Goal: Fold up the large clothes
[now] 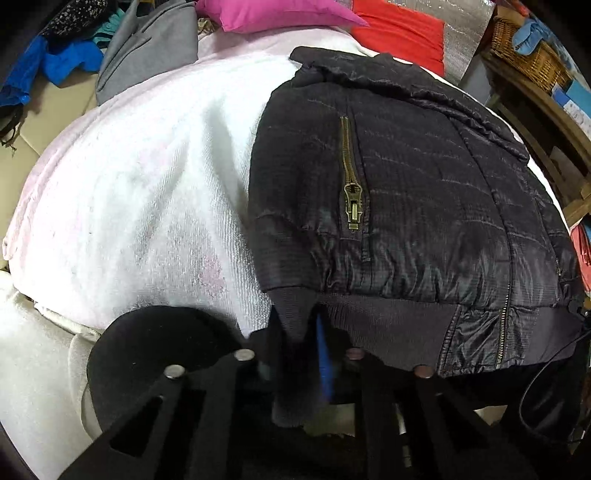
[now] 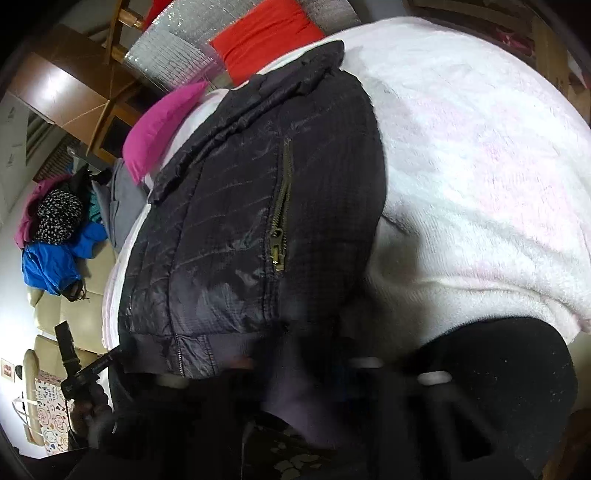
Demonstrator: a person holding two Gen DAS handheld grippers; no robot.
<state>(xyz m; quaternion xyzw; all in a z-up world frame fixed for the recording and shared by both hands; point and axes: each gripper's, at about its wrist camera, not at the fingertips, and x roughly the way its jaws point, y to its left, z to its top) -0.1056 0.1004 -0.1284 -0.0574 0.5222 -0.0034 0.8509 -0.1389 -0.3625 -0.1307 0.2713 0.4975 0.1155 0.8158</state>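
A black quilted jacket (image 1: 424, 192) lies spread on a white blanket (image 1: 147, 177) that covers the bed, its brass pocket zipper (image 1: 352, 184) facing up and its ribbed hem hanging toward the cameras at the bed's near edge. Beyond the jacket's collar sit a pink pillow (image 1: 273, 13) and a red pillow (image 1: 402, 33), with a silvery quilted panel (image 2: 173, 48) behind them. To the left of the jacket, past the blanket's edge, a grey garment (image 1: 147, 48) is draped, and beside it lies a heap of clothes including a blue one (image 1: 59, 62) and a black speckled one (image 2: 59, 214). To the right of the jacket stands a wooden shelf (image 1: 539, 110) carrying a wicker basket (image 1: 532, 55) with a light blue cloth (image 1: 532, 33) in it. The left gripper (image 1: 299, 354) is pressed together on a ribbed cuff (image 1: 295, 321) at the jacket's hem. The right gripper (image 2: 317, 373) is blurred and dark, with ribbed fabric bunched between its fingers; whether it is pinching that fabric cannot be told.
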